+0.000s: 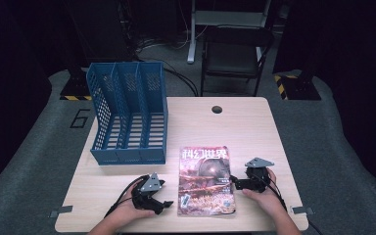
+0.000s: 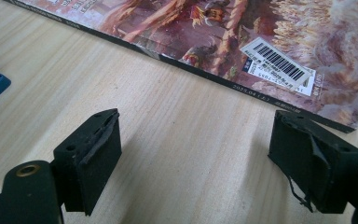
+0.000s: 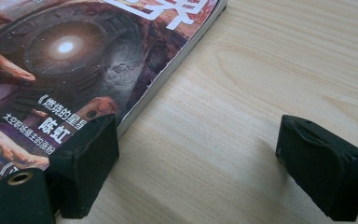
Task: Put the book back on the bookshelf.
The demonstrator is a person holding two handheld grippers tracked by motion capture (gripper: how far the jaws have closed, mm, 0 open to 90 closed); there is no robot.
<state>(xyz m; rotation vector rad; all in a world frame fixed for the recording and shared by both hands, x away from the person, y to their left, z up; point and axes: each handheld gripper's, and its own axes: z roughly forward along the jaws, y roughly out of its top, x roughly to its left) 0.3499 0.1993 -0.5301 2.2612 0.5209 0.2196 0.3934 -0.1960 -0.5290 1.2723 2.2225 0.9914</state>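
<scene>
From the high view, a magazine (image 1: 206, 181) lies flat on the wooden table (image 1: 254, 127), cover up, at the near edge, just in front and to the right of a blue file rack (image 1: 127, 115). The person's left hand (image 1: 132, 211) rests low on the table left of the magazine, its left gripper (image 1: 162, 196) pointing toward the magazine's left edge; the right hand (image 1: 264, 198) sits right of the magazine, its right gripper (image 1: 233, 182) level and aimed at the right edge. The left gripper view adds the magazine's spine and a barcode label (image 2: 279, 65) near its corner; the jaws stand wide apart over bare wood, the magazine just beyond them. The right gripper view shows the cover's glowing disc and white lettering; its jaws also stand wide apart, nothing between them, one jaw just at the magazine's page edge, the other over wood.
</scene>
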